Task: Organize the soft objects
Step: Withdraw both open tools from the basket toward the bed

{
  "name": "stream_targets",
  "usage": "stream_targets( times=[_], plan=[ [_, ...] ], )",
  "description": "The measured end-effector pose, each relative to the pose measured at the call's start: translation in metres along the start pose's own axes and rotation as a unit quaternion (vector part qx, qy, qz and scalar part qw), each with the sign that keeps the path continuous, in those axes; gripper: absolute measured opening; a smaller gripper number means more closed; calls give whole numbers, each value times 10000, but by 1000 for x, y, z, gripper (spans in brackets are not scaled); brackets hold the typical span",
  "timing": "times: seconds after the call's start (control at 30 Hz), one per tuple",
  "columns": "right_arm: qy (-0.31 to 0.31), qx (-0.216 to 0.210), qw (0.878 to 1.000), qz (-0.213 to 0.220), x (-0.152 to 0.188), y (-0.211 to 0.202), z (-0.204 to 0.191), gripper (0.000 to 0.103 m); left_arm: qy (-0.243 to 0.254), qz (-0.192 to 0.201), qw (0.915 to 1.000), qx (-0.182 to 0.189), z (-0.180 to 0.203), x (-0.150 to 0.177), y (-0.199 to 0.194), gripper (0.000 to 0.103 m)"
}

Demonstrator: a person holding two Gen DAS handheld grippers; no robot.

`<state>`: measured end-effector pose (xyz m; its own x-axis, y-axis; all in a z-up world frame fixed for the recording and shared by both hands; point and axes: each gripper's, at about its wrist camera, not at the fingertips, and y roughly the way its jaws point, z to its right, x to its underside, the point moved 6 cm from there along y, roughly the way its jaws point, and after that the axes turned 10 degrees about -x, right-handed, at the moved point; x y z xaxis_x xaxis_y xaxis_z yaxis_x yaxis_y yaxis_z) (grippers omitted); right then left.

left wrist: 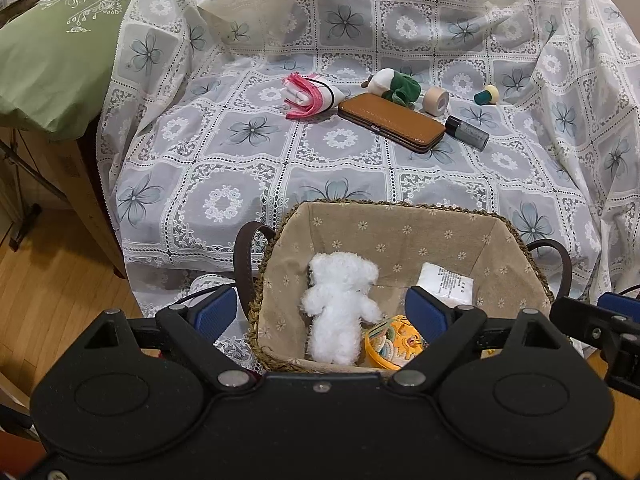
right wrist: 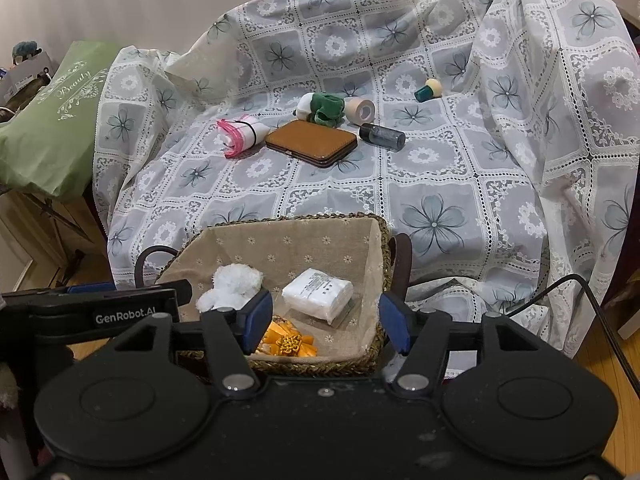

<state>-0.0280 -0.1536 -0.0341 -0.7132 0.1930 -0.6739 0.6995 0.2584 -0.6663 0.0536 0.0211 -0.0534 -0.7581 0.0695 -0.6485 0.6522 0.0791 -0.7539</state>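
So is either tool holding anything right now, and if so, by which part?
Nothing is held. The left tool and right tool both stand open over the basket, with the white plush bear lying loose inside.

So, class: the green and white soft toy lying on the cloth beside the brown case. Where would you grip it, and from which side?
Grip the green and white soft toy across its bunched green middle, coming down from above. It lies flat on the cloth, with the brown case just in front and the tape roll close on its right, so a low sideways approach looks crowded.
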Motion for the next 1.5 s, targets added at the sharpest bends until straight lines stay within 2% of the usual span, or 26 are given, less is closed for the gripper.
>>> stream_targets(
  times=[1.2, 1.5],
  plan=[
    [19, 47, 10000, -18, 1, 1, 5, 63, 138, 27, 9999, -49, 0, -1, 2, 88],
    [-34, 130, 9995, 301, -16, -5, 4, 69, 265, 238, 9993, -100, 3, -8, -1, 89]
  ],
)
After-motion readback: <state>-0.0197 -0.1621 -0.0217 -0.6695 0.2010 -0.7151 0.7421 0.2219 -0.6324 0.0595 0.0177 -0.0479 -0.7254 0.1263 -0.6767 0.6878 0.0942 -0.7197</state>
